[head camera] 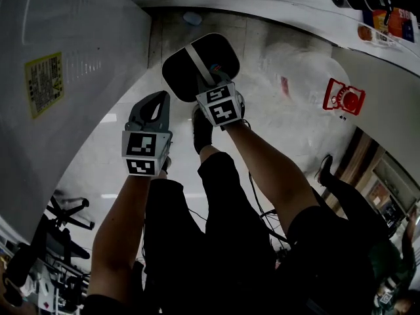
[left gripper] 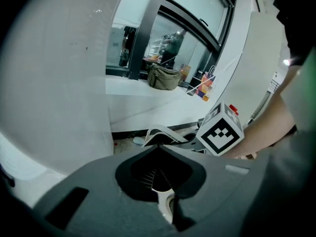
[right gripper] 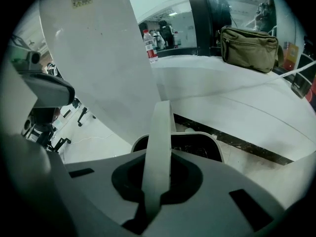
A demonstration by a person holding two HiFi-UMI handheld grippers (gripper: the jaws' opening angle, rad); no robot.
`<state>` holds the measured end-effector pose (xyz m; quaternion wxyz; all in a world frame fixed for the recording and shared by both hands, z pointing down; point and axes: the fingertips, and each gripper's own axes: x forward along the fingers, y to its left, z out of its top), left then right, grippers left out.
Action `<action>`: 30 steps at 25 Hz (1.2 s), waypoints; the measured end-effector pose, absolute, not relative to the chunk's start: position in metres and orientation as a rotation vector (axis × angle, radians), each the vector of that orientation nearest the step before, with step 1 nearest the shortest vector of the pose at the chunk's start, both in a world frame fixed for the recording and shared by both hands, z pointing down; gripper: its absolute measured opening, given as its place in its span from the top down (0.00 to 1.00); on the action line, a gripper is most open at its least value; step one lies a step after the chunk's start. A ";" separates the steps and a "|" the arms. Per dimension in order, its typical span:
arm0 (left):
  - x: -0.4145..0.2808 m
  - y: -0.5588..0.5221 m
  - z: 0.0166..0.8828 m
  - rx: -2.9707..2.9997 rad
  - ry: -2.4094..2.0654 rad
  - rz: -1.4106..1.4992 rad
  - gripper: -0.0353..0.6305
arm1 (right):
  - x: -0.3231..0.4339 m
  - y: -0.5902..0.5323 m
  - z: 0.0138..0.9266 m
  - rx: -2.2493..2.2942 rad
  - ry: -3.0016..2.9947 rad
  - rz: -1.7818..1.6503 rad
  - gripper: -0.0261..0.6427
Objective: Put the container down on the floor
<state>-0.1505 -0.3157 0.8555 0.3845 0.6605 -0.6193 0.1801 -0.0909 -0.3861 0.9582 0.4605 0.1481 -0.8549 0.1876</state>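
Observation:
A black container (head camera: pixel 200 58) with a pale rim hangs over the tiled floor by its grey strap handle (head camera: pixel 197 63). My right gripper (head camera: pixel 210 89) is shut on that handle. In the right gripper view the handle (right gripper: pixel 159 147) runs up out of the closed jaws, with the container's open mouth (right gripper: pixel 195 144) just beyond. My left gripper (head camera: pixel 159 99) hangs beside it on the left, shut, holding nothing and apart from the container. In the left gripper view its jaws meet at a point, and the container's rim (left gripper: pixel 160 134) and the right gripper's marker cube (left gripper: pixel 220 130) lie ahead.
A large white panel (head camera: pixel 65 77) stands close on the left. A white counter curves round the far side, with a red button box (head camera: pixel 342 97) on its front and an olive bag (right gripper: pixel 249 48) and a bottle (right gripper: pixel 149 46) on top. A shoe (head camera: pixel 201 128) stands below the container.

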 end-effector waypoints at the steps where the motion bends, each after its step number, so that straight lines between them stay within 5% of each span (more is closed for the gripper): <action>1: -0.151 -0.314 0.857 1.680 -1.576 0.459 0.94 | -0.089 -0.385 0.961 0.366 -2.098 0.466 0.95; 28: -0.135 -0.283 0.866 1.656 -1.532 0.471 0.94 | -0.080 -0.362 0.970 0.289 -2.063 0.449 0.94; 30: -0.133 -0.281 0.864 1.655 -1.530 0.473 0.94 | -0.076 -0.361 0.968 0.295 -2.057 0.450 0.87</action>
